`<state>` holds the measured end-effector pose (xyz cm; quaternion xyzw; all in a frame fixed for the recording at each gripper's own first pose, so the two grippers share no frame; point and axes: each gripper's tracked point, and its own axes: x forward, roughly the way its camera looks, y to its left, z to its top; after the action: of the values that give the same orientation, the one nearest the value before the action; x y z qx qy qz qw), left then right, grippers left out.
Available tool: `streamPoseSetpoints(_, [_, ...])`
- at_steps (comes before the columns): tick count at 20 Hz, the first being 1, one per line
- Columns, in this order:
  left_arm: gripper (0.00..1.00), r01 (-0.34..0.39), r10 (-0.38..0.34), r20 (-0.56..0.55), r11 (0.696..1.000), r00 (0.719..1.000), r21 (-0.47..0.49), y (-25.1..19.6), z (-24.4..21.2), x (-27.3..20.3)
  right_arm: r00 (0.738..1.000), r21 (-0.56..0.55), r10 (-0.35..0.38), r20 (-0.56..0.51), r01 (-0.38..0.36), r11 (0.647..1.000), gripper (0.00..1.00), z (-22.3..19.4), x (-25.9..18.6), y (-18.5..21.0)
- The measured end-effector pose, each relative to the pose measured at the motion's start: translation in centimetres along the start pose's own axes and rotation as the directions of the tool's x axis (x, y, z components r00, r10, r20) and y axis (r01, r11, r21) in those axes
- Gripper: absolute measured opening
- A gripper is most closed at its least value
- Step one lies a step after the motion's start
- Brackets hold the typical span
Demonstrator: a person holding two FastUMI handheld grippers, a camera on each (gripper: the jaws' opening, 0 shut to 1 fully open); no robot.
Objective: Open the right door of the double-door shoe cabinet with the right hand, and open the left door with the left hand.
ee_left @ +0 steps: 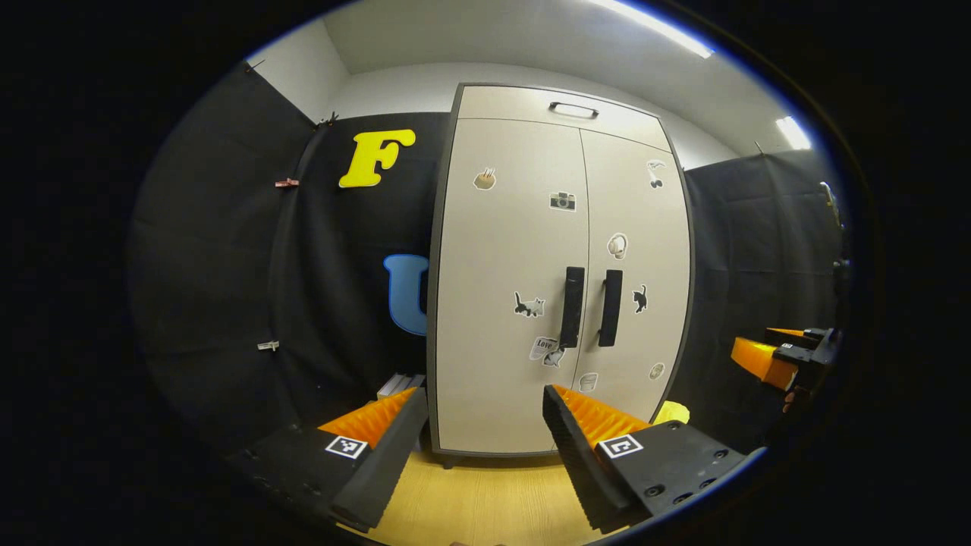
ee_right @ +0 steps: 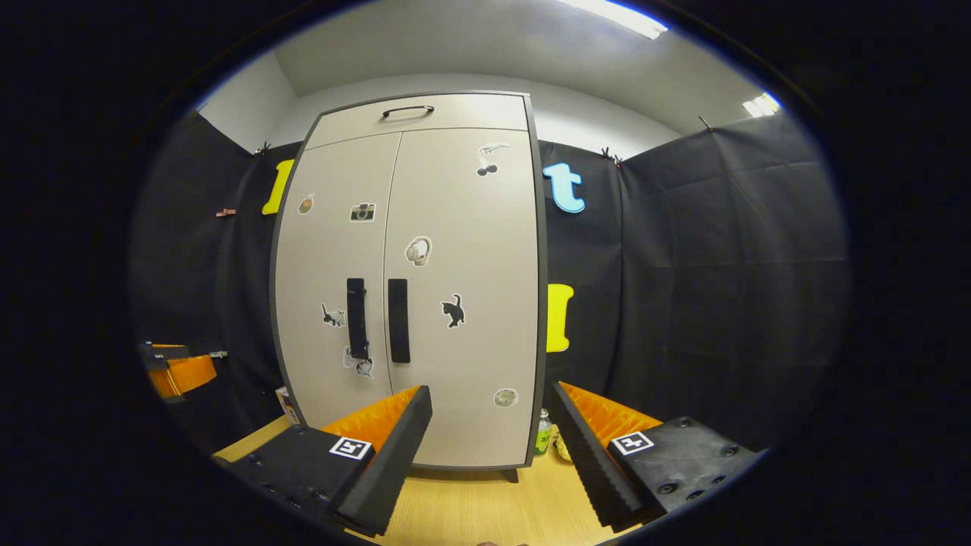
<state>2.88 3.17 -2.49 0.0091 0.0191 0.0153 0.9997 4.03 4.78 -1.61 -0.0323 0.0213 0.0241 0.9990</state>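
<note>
The pale double-door shoe cabinet stands straight ahead with both doors closed. Two black vertical handles sit side by side at mid height: the left door's handle and the right door's handle. My left gripper is open, well short of the doors and below the handles. My right gripper is also open, aimed at the lower part of the right door, apart from it. Each gripper shows at the edge of the other's view: the right gripper and the left gripper.
Stickers dot both doors. A drawer front with a dark handle tops the cabinet. The floor is light wood. A small green bottle and a yellow object lie at the cabinet's right foot; flat items lean at its left.
</note>
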Motion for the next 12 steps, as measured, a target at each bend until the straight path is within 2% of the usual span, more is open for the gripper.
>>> streamPoseSetpoints(12, [0.95,-0.049,0.049,-0.005,0.998,0.999,-0.035,3.0,-1.2,-0.3,0.996,0.004,0.083,-0.032,-0.083,0.997,0.98,1.5,4.5,5.7])
